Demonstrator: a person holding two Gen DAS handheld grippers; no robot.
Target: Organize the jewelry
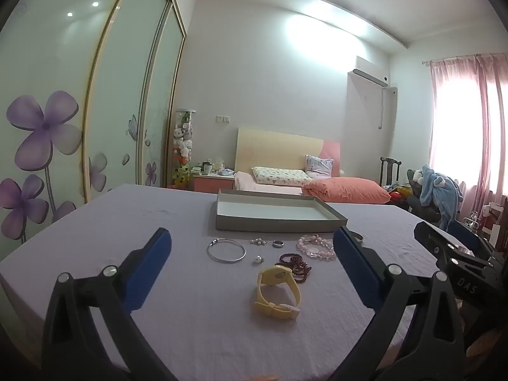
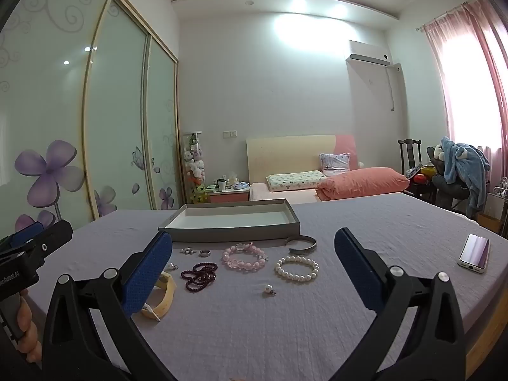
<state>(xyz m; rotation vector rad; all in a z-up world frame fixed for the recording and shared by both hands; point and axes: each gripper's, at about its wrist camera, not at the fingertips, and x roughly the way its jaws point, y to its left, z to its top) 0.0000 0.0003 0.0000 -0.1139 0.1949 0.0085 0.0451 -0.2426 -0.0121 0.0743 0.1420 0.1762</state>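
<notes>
Jewelry: loose pieces lie in a cluster on the lavender-covered bench (image 2: 365,222), just in front of the grey tray (image 2: 231,233); nothing is in the tray.
Pieces, left view: silver bangle (image 1: 226,250), small ring (image 1: 278,243), dark red bead bracelet (image 1: 293,263), pink bead bracelet (image 1: 316,247), yellow watch (image 1: 279,292) nearest the camera.
Pieces, right view: pearl bracelet (image 2: 297,268), silver cuff (image 2: 302,243), a single pearl earring (image 2: 269,289), pink bead bracelet (image 2: 243,256).
Left gripper (image 1: 252,250): fingers wide apart, holding nothing, hovering above the cloth.
Right gripper (image 2: 253,252): fingers wide apart too, empty.
Key relation: the yellow watch lies straight ahead between the left fingers, its strap loop running roughly away from the camera; the left hand looks nearer to it. The pearl bracelet and cuff sit ahead between the right fingers, so they seem the right hand's share.
Tray direction: beyond every piece, so any lift probably carries forward.
Only in right view: the pearl bracelet, the pearl earring, and a phone (image 2: 474,253) well apart at the right; the cuff is all but hidden in the left view.
Only in left view: the full silver bangle; the right view hides it and most of the watch behind its left finger.
Progress: sorting appears not yet begun.
</notes>
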